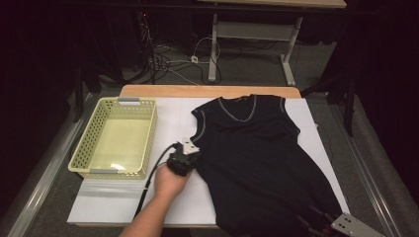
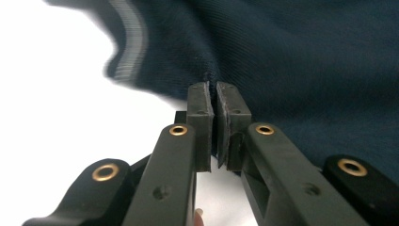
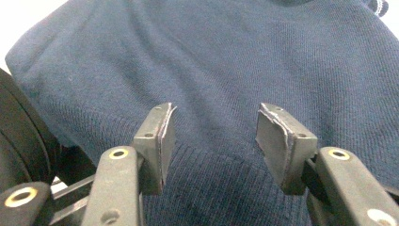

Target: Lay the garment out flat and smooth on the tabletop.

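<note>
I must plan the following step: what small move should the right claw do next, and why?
Probably close the right claw: its jaws stand open over the ribbed hem of the dark navy knitted sleeveless vest, while the left claw already pinches the side edge.

Vest (image 1: 257, 163) hem and right claw (image 1: 316, 223) cut off below

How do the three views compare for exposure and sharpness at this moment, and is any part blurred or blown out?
High view: dim and soft, surroundings nearly black, the dark sleeveless top losing detail. Left gripper view: the white table surface is blown out, and the top's striped armhole edge is smeared by blur. Right gripper view: evenly lit, with the knit ribbing sharp.
</note>
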A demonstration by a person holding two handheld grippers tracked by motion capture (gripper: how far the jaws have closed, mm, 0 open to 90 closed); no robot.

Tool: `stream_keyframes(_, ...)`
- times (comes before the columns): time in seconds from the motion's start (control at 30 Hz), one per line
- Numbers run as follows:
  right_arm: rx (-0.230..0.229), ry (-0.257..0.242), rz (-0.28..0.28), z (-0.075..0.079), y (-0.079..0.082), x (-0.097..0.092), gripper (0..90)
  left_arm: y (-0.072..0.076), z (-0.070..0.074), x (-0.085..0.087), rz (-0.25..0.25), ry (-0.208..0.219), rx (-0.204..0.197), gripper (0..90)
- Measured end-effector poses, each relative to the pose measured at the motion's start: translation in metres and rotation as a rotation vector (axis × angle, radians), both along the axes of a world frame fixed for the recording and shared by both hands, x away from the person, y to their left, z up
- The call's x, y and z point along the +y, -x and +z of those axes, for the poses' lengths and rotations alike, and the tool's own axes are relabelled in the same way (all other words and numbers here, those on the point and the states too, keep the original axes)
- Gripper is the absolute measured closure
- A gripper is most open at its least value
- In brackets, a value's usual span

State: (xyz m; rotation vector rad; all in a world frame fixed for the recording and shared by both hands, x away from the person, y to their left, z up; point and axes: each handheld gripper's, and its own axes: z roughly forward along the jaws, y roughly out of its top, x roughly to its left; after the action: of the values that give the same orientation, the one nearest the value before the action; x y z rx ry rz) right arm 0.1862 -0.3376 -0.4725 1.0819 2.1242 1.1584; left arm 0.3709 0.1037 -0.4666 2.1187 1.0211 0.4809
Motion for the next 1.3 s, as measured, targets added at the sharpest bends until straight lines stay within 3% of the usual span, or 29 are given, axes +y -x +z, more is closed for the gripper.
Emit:
stream_keyframes(0.1, 0.001, -0.006, -0.004, 0.0, -0.001, -0.001, 48.5, -0.001, 0.003, 0.025, 0.023, 0.007, 0.015, 83.7)
stream_keyframes(0.2, 0.007, -0.01, -0.002, -0.001, -0.002, 0.0, 48.3, 0.002, -0.006, 0.027, 0.002, -0.018, 0.063, 83.0)
stream_keyframes(0.23, 0.01, -0.008, -0.001, -0.001, -0.002, 0.001, 48.2, 0.005, -0.007, 0.025, 0.001, -0.022, 0.055, 80.6)
stream_keyframes(0.33, 0.006, -0.01, 0.0, -0.001, -0.002, 0.002, 48.1, 0.019, -0.002, 0.023, 0.006, 0.032, 0.031, 59.1)
stream_keyframes(0.4, 0.004, -0.012, -0.003, 0.0, -0.002, 0.002, 48.1, 0.036, 0.001, 0.021, -0.003, 0.061, 0.011, 49.9)
stream_keyframes(0.5, 0.008, -0.011, -0.003, -0.001, -0.003, 0.003, 47.3, 0.069, 0.0, 0.015, -0.083, 0.092, 0.012, 49.8)
stream_keyframes(0.57, 0.011, -0.009, -0.003, -0.002, -0.004, 0.003, 47.4, 0.091, -0.004, 0.008, -0.126, 0.129, 0.037, 49.6)
stream_keyframes(0.63, 0.014, -0.004, 0.001, -0.002, -0.005, 0.004, 47.4, 0.111, -0.009, -0.002, -0.179, 0.129, 0.048, 49.4)
stream_keyframes(0.73, 0.017, 0.0, 0.007, -0.003, -0.005, 0.006, 47.4, 0.127, -0.015, -0.02, -0.259, 0.127, 0.071, 49.5)
stream_keyframes(0.8, 0.019, 0.005, 0.005, -0.003, -0.004, 0.007, 47.4, 0.131, -0.019, -0.031, -0.282, 0.11, 0.084, 49.3)
stream_keyframes(0.83, 0.019, 0.007, 0.005, -0.003, -0.004, 0.007, 47.4, 0.13, -0.022, -0.036, -0.285, 0.084, 0.097, 49.4)
stream_keyframes(0.9, 0.017, 0.009, 0.001, -0.002, -0.003, 0.008, 47.4, 0.132, -0.027, -0.039, -0.275, 0.046, 0.049, 53.9)
stream_keyframes(1.0, 0.012, 0.005, -0.004, -0.001, -0.003, 0.007, 47.5, 0.127, -0.025, -0.034, -0.287, 0.056, 0.079, 79.8)
stream_keyframes(1.13, 0.016, -0.002, -0.014, -0.004, -0.005, 0.003, 47.5, 0.135, -0.022, -0.025, -0.31, 0.029, 0.058, 83.8)
stream_keyframes(1.3, 0.001, -0.002, -0.024, -0.002, -0.002, 0.0, 47.5, 0.152, -0.02, 0.002, -0.298, 0.078, 0.08, 83.9)
